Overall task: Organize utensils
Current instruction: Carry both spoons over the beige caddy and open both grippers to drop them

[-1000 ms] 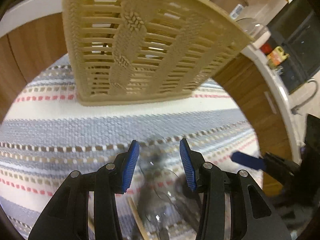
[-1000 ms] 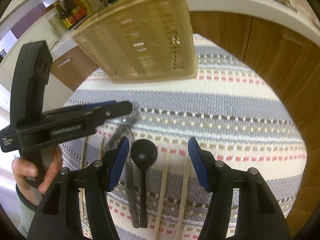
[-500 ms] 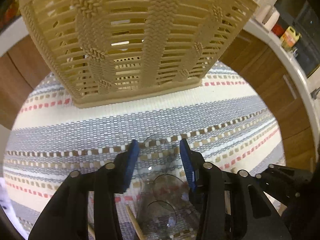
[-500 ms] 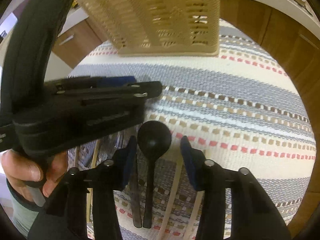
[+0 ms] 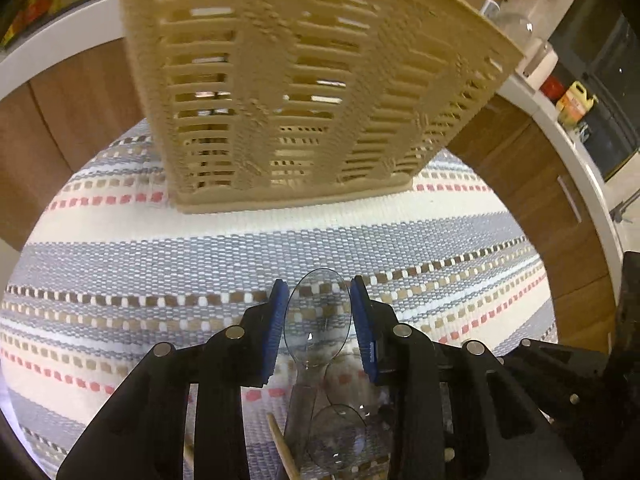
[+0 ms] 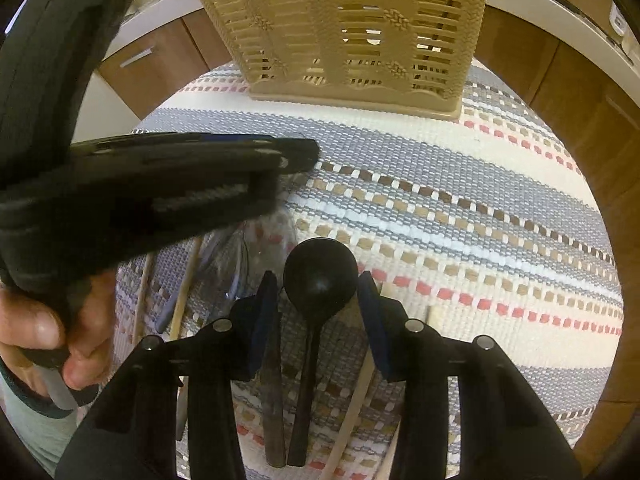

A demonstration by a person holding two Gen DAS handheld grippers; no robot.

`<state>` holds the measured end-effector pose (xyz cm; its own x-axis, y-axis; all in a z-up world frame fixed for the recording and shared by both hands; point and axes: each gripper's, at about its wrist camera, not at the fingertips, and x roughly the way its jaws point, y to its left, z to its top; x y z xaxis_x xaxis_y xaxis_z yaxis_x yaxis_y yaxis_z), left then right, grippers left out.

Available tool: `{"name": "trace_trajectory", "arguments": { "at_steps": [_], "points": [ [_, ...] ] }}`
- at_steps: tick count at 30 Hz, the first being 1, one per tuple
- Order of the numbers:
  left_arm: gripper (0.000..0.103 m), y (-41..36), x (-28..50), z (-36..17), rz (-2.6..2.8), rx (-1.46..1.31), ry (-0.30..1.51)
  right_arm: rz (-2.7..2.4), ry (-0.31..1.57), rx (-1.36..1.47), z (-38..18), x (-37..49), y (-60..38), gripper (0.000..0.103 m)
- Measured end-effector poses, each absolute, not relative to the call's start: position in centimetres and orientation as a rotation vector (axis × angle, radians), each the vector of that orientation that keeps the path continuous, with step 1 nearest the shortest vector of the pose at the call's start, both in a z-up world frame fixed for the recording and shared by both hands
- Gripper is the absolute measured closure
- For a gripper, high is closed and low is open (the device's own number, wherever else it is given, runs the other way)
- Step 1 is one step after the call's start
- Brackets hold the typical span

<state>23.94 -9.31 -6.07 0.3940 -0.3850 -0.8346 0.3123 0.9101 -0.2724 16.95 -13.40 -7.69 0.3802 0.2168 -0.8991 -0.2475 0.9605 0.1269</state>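
Note:
A beige slotted basket (image 5: 304, 92) stands at the far end of the striped mat; it also shows in the right wrist view (image 6: 360, 28). My left gripper (image 5: 318, 320) has closed its blue pads on the bowl of a clear plastic spoon (image 5: 318, 316). A second clear spoon (image 5: 338, 436) lies below it. My right gripper (image 6: 318, 312) has its pads on both sides of a black spoon (image 6: 320, 272) that lies on the mat; the pads sit close to its bowl. The left gripper's body (image 6: 140, 196) crosses the right wrist view.
Wooden chopsticks (image 6: 356, 400) and a dark flat utensil (image 6: 272, 412) lie beside the black spoon. More chopsticks (image 6: 184, 292) lie left of it. Wooden cabinets (image 5: 532, 184) and a white counter edge ring the mat (image 5: 200, 264). Bottles (image 5: 576, 104) stand at the right.
Both grippers have narrowed. The left pads have closed on the clear spoon's bowl. The right pads have closed in around the black spoon, and both views have shifted toward the basket.

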Motion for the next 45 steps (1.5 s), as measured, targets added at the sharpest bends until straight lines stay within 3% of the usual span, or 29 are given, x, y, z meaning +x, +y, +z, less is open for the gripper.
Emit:
{"name": "trace_trajectory", "arguments": {
  "at_steps": [1,10,30,45],
  "points": [
    [0.072,-9.0,23.8,-5.9,-0.446,-0.083,1.069,0.295,1.141,-0.035,-7.7,17.0,-13.4,0.068],
    [0.072,-5.5,22.3,-3.0,-0.462,-0.149,0.966,0.29,1.065,-0.017,-5.8,15.9,-15.6,0.069],
    [0.073,1.2,15.6,12.8,-0.528,-0.262,0.486,0.283,0.664,0.005,5.3,13.9,-17.6,0.069],
    [0.073,1.4,20.7,20.0,-0.439,-0.251,0.316,0.145,0.235,0.021,16.2,19.2,-19.2,0.069]
  ]
}}
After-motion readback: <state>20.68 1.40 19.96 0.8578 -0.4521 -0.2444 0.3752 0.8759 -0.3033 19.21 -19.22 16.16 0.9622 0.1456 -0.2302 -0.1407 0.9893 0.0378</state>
